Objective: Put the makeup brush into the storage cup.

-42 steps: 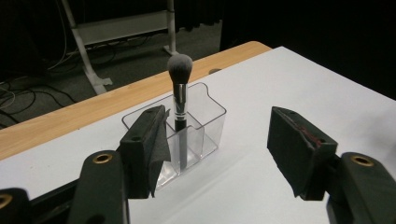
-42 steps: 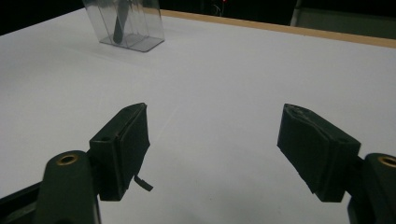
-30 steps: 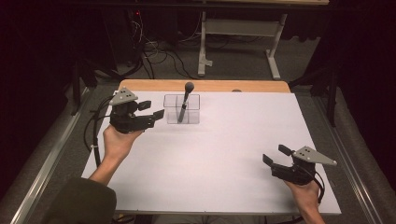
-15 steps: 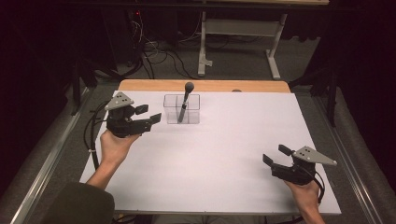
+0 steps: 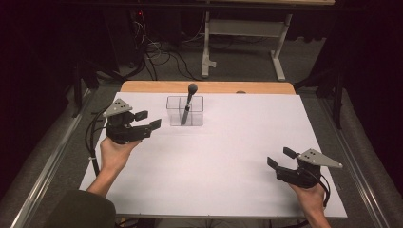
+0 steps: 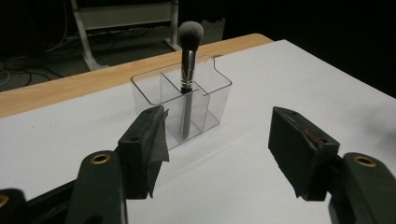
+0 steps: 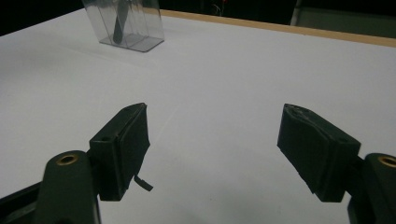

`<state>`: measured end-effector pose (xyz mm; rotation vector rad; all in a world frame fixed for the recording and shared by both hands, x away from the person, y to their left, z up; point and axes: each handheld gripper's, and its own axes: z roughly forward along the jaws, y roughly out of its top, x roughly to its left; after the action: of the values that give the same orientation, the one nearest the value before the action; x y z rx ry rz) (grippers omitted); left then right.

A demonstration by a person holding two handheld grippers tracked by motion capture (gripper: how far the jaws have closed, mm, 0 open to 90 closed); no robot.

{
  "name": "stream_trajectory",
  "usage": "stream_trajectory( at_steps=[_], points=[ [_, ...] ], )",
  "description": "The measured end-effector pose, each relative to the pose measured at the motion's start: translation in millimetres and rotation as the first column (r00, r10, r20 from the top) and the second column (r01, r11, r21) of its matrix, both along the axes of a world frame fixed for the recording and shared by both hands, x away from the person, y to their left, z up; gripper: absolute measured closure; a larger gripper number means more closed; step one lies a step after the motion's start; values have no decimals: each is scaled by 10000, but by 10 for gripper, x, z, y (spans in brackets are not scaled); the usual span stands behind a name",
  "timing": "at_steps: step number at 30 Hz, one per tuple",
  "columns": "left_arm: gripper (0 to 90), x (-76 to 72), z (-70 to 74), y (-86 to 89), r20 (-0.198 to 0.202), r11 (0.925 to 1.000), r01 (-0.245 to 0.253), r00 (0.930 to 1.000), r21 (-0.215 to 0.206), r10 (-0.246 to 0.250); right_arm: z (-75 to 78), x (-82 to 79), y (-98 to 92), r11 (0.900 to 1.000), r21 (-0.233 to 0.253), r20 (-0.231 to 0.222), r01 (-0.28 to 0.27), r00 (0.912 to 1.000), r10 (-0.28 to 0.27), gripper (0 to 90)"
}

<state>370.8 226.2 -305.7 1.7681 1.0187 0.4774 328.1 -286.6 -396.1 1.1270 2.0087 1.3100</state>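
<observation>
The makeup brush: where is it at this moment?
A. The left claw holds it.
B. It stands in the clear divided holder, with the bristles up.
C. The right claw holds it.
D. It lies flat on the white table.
B: the makeup brush stands in the clear holder, its fluffy head above the rim, while the left claw and the right claw are both open and empty.

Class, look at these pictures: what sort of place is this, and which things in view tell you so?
Probably a lab or recording studio, not a home. A white-covered table stands in a dark, curtained space, loose cables lie on the floor behind it, and a person holds the left gripper and right gripper near a clear organiser holding a makeup brush.
</observation>
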Motion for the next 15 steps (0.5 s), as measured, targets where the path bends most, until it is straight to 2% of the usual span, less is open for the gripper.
stream_trajectory(
  at_steps=[15],
  points=[
    [344,-16,-122,62,-260,9998,-141,9996,-155,137,0,1,1,10000,1,-14,-1,10000,1,262]
  ],
)
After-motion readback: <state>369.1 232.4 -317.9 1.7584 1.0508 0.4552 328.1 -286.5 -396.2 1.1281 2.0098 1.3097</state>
